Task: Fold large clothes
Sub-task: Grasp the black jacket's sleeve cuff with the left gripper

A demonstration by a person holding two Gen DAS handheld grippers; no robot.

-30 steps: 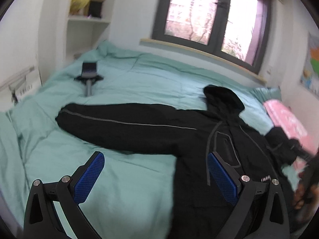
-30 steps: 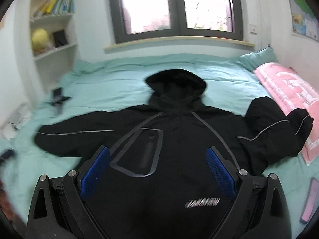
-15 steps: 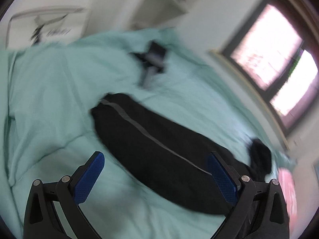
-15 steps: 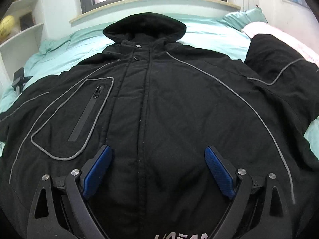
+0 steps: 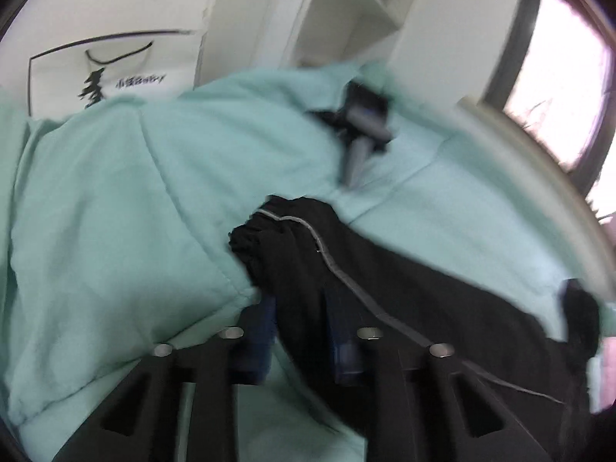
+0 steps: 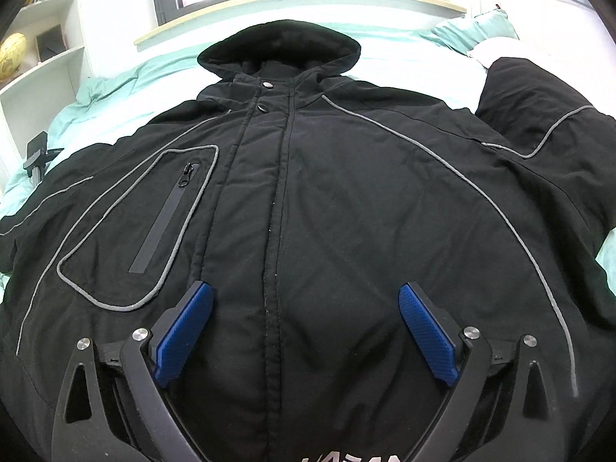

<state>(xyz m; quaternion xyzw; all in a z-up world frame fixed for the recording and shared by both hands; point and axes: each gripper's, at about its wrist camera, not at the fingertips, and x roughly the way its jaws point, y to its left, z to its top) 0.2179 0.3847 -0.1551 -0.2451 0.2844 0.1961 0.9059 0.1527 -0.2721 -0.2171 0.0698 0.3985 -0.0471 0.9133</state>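
Observation:
A black hooded jacket [image 6: 346, 192] with grey piping lies face up on the teal bedspread [image 5: 115, 211]. In the left wrist view its sleeve [image 5: 308, 254] stretches across the bed, cuff end nearest me. My left gripper [image 5: 302, 331] has its jaws closing, and the blue pads pinch the sleeve fabric just behind the cuff. In the right wrist view my right gripper [image 6: 306, 327] hangs open low over the jacket's front, one pad on each side of the zip flap, with nothing clamped. The other sleeve [image 6: 539, 123] is folded up at the right.
A phone on a small stand [image 5: 362, 131] lies on the bed beyond the cuff, also seen as the phone stand [image 6: 36, 154] at the left. A white printed bag [image 5: 111, 73] leans by the wall. Shelves with a globe [image 6: 11, 57], a window and a teal pillow [image 6: 477, 30] border the bed.
My left gripper swung left and down to the sleeve's cuff end and closed on the fabric. My right gripper sank toward the jacket front, then held still, staying open.

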